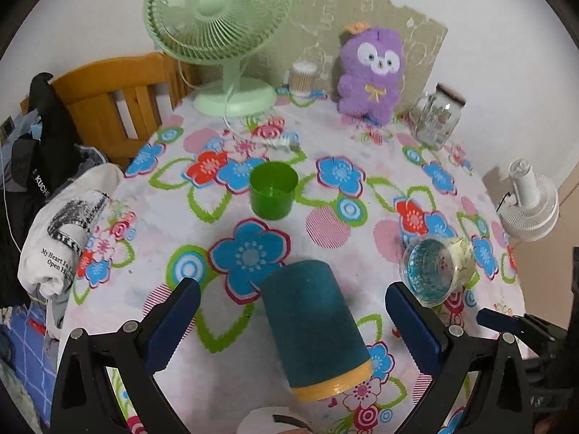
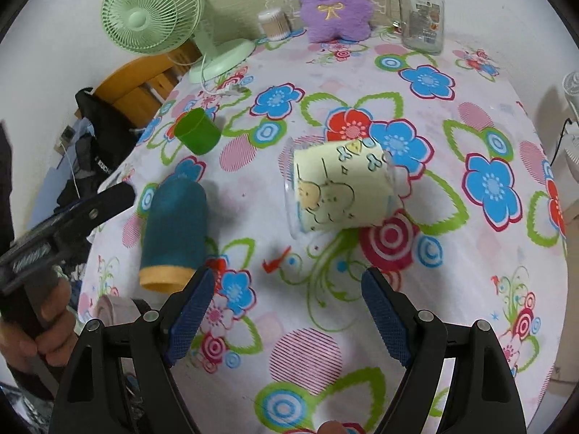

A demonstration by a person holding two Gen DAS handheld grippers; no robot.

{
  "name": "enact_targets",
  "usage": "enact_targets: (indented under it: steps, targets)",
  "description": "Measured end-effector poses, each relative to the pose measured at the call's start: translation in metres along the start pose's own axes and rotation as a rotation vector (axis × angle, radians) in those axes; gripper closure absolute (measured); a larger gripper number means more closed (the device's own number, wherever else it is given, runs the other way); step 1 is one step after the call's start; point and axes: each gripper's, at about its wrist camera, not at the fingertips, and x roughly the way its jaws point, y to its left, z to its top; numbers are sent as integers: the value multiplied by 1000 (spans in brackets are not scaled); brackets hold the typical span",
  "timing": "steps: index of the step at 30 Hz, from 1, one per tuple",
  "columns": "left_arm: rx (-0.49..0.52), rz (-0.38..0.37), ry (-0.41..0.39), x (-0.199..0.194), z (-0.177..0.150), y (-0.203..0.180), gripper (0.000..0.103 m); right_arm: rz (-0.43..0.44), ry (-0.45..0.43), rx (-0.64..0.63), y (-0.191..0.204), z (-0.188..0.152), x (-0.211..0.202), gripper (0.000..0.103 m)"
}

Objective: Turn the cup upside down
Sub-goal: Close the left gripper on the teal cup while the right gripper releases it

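A teal cup with a yellow rim [image 1: 315,329] stands upside down on the floral tablecloth, between the open jaws of my left gripper [image 1: 293,311], which does not touch it. It also shows in the right wrist view [image 2: 175,231]. A clear glass cup with a pale yellow cartoon print [image 2: 340,190] lies on its side, mouth to the left, ahead of my open, empty right gripper [image 2: 287,303]. It also shows in the left wrist view [image 1: 436,271]. A green cup [image 1: 273,191] stands upright further back.
A green desk fan [image 1: 220,36], a purple plush toy [image 1: 371,72], a cotton swab tub [image 1: 302,77] and a glass jar [image 1: 436,115] line the table's far edge. A wooden chair with clothes [image 1: 108,108] stands left. A white fan [image 1: 530,202] is right.
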Motion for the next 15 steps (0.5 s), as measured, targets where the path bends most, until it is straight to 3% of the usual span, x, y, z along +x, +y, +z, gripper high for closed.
enact_targets:
  steps: [6, 11, 15]
  targets:
    - [-15, 36, 132, 30, 4, -3, 0, -20, -5, -65, 6, -10, -1, 18]
    - [-16, 28, 197, 45, 5, -6, 0, -35, -9, -117, 14, -15, 0, 18]
    - [21, 67, 244, 58, 6, -12, 0, -8, -15, -144, 19, -17, 0, 18]
